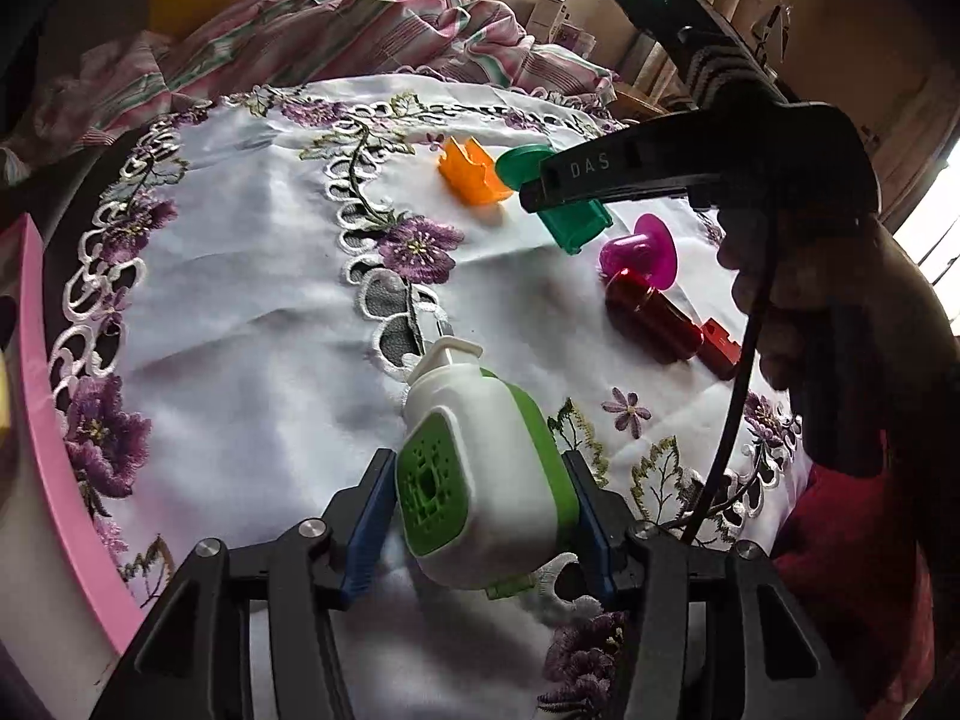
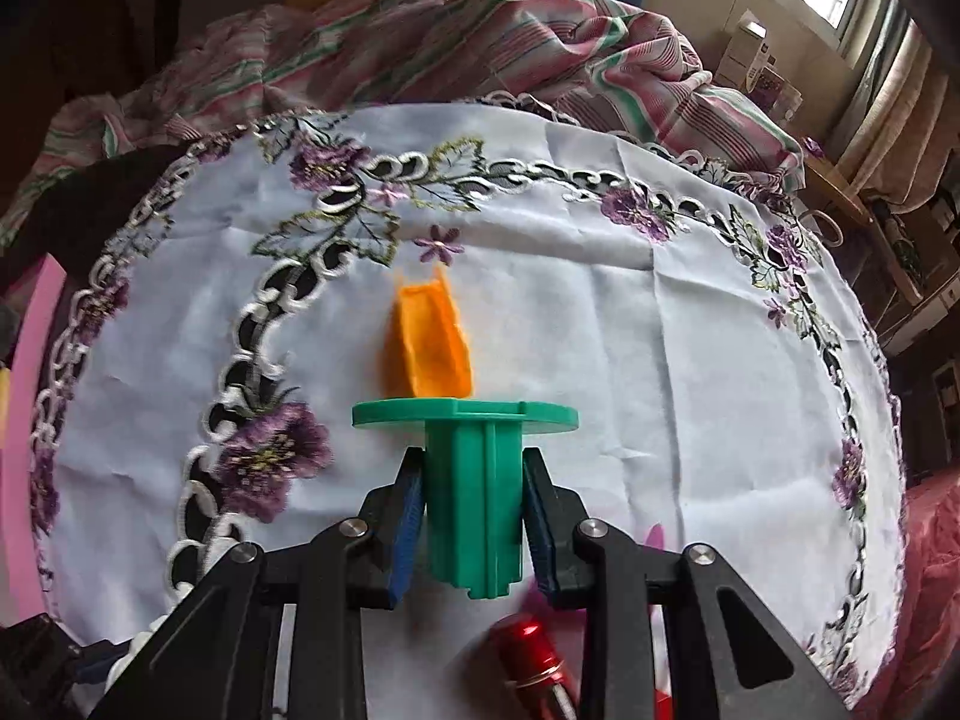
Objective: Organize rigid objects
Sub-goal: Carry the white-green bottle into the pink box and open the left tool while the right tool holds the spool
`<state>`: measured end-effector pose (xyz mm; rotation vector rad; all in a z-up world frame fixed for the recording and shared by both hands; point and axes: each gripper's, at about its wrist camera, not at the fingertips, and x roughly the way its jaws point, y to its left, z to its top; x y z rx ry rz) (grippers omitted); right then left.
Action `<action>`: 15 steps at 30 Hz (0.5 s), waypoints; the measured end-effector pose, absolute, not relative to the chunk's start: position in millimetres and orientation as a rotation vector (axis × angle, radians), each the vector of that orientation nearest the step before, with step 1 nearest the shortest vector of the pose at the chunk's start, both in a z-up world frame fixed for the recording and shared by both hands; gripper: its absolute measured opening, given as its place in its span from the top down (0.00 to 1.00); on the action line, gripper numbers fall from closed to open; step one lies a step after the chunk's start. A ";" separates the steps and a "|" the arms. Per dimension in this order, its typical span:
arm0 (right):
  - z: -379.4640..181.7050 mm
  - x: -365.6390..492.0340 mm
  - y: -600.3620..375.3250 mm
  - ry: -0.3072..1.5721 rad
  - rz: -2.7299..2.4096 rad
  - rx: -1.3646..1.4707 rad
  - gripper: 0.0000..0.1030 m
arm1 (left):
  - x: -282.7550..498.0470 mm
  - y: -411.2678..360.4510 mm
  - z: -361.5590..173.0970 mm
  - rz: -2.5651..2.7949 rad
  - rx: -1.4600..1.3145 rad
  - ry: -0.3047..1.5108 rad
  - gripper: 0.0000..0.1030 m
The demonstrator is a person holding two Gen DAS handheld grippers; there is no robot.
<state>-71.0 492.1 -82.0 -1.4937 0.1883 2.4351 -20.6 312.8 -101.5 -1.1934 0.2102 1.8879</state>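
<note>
Clamped in our left gripper (image 1: 480, 516), a white-and-green device (image 1: 480, 480) is hanging near the embroidered cloth (image 1: 240, 360); our right gripper (image 2: 474, 498) is pinching a green flanged block (image 2: 471, 480) beside the far orange piece (image 2: 432, 348).

The red cylinder (image 2: 534, 669) is cut off by the right wrist picture's lower edge. The orange piece (image 2: 432, 348) looks blurred. The red block (image 1: 720, 348) sits partly behind the cable (image 1: 741, 360).
</note>
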 end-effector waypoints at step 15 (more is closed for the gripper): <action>-114.7 -71.2 437.2 0.106 2.508 -1.664 0.71 | -21.9 230.3 -41.1 2.173 -1.105 0.169 0.47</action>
